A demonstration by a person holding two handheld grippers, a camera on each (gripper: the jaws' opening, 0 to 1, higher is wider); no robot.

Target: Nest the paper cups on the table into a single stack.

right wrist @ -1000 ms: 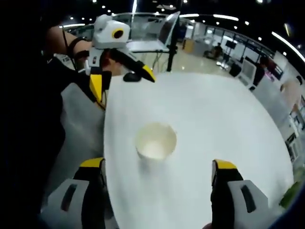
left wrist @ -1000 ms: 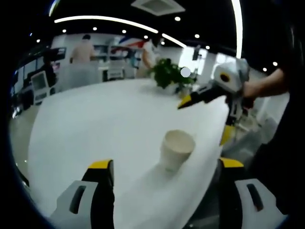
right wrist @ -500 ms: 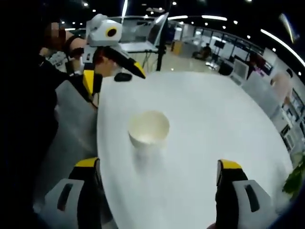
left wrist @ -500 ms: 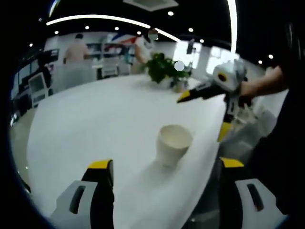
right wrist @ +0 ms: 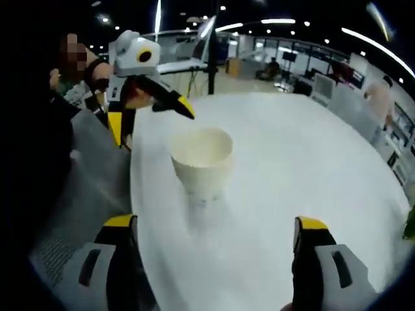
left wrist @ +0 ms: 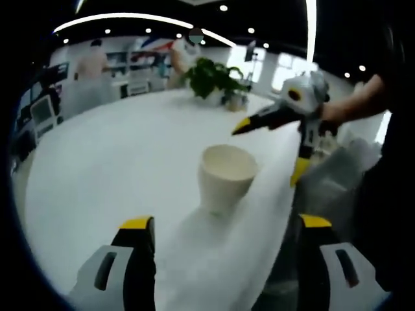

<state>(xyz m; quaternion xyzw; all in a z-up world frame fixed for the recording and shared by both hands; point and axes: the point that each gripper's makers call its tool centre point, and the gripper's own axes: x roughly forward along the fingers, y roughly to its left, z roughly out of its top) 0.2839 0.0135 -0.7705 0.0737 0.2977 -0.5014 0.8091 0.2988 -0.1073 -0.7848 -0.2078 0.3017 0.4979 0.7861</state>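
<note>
Left gripper view: one cup [left wrist: 225, 177] stands upright near the table [left wrist: 104, 168] edge, ahead of my left gripper [left wrist: 225, 227], jaws spread wide, nothing between them. The right gripper [left wrist: 267, 146] hangs beyond the cup, jaws also apart and empty. A plant [left wrist: 211, 76] sits at the far side of the table.

Right gripper view: the same cup [right wrist: 201, 159] sits ahead of the right gripper [right wrist: 212, 230], with the left gripper [right wrist: 150, 111] behind it.

I cannot tell whether this is a single cup or several already nested.

Risk: the cup is light and close to the edge; a jaw nudging its wall on approach could tip it or push it off. Squeezing hard would likely crush the rim.
</note>
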